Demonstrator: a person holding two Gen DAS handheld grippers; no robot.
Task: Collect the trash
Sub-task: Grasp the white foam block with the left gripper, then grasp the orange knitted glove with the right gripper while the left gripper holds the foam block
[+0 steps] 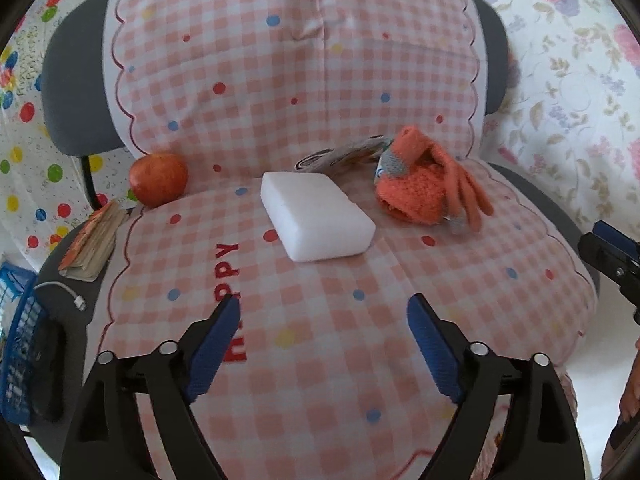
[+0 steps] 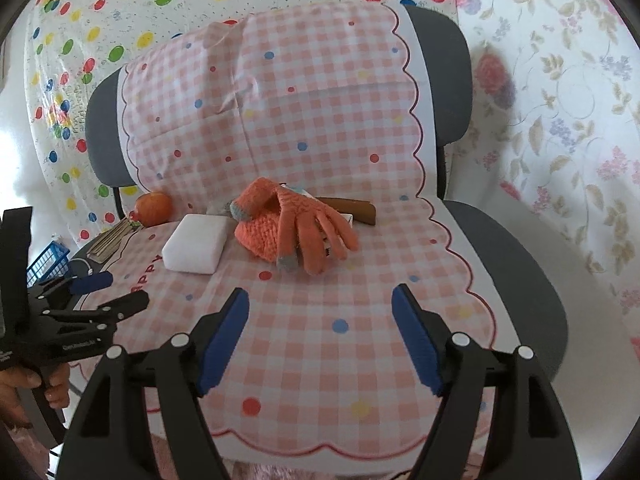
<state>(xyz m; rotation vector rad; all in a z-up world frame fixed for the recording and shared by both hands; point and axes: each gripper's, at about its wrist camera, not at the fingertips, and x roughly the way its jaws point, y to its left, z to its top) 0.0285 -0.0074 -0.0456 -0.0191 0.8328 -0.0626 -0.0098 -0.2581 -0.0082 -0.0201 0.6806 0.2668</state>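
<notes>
Orange knitted gloves (image 2: pixel 294 230) and white sponge block (image 1: pixel 316 216) are lying ahead of the left gripper (image 1: pixel 323 344) and right gripper (image 2: pixel 320 332), both gaping, holding nothing.

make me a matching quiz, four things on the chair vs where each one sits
Things:
1. apple
2. white block
3. orange glove
4. booklet

Places:
A. middle of the seat
B. off the cloth, at the seat's left edge
C. against the backrest, left side
D. right of the block, on some wrappers

Pairs: 1-C, 2-A, 3-D, 4-B
</notes>
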